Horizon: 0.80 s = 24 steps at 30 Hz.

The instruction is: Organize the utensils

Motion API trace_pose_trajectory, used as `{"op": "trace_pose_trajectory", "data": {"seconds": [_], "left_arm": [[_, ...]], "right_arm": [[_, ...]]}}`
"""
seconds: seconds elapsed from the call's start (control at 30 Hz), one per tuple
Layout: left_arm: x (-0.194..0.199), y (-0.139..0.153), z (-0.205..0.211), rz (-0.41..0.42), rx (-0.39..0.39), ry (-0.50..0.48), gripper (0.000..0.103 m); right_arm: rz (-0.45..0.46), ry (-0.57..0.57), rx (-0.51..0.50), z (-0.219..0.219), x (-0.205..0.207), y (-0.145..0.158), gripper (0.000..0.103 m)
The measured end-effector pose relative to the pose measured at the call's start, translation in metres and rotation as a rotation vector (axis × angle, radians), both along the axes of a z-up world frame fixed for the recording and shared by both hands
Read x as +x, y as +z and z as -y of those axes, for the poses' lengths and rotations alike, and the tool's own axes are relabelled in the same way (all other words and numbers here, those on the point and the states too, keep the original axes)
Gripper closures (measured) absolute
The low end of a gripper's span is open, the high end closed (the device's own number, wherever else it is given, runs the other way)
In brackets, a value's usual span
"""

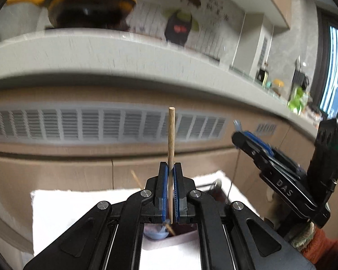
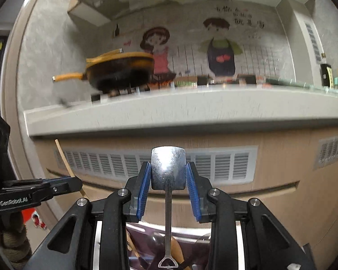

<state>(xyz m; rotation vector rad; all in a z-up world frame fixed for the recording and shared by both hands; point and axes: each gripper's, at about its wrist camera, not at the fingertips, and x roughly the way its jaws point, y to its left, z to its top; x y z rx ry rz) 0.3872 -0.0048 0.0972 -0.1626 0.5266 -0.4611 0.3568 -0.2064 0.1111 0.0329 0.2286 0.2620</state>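
- Wooden chopstick [image 1: 171,148] stands upright, pinched tight in my left gripper [image 1: 170,180].
- Steel shovel-shaped spoon [image 2: 168,171] sits clamped by its blade in my right gripper [image 2: 168,175], handle hanging near me.

Left claw [image 1: 170,193]: jaws closed to a narrow gap, blue pads clamped on a thin wooden stick [image 1: 171,144] that stands upright between them; claw angled slightly downward. Right claw [image 2: 168,186]: jaws partly apart, pads pressing both edges of a metal shovel-shaped spoon [image 2: 168,168], blade up, handle hanging below; claw close to level. Both claws are held side by side, near each other, a knitted sleeve [image 1: 315,240] behind the right one.
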Motion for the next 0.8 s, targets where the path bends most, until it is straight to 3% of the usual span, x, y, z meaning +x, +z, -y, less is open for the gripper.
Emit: {"op": "trace_pose_trajectory", "data": {"seconds": [0.27, 0.37, 0.43, 0.5, 0.67, 0.8], "left_arm": [[0.032, -0.054, 0.030, -0.150, 0.011, -0.073, 0.098], [0.038, -0.069, 0.040, -0.202, 0.037, -0.095, 0.095], [0.035, -0.073, 0.041, -0.214, 0.037, -0.100, 0.085], [0.026, -0.070, 0.038, -0.189, 0.028, -0.091, 0.062], [-0.008, -0.054, 0.021, -0.096, 0.018, -0.015, 0.049], [-0.059, -0.053, 0.006, 0.008, 0.066, 0.154, 0.041]], "right_arm": [[-0.201, 0.013, 0.006, 0.005, 0.028, -0.060, 0.073], [-0.267, 0.016, -0.005, 0.006, 0.027, -0.078, 0.073], [-0.333, 0.040, -0.021, 0.006, 0.029, -0.092, 0.073], [-0.379, 0.041, -0.032, 0.006, 0.027, -0.100, 0.073], [-0.309, 0.004, -0.003, 0.017, -0.008, -0.091, 0.073], [-0.243, 0.021, 0.023, 0.021, -0.052, -0.078, 0.069]]}}
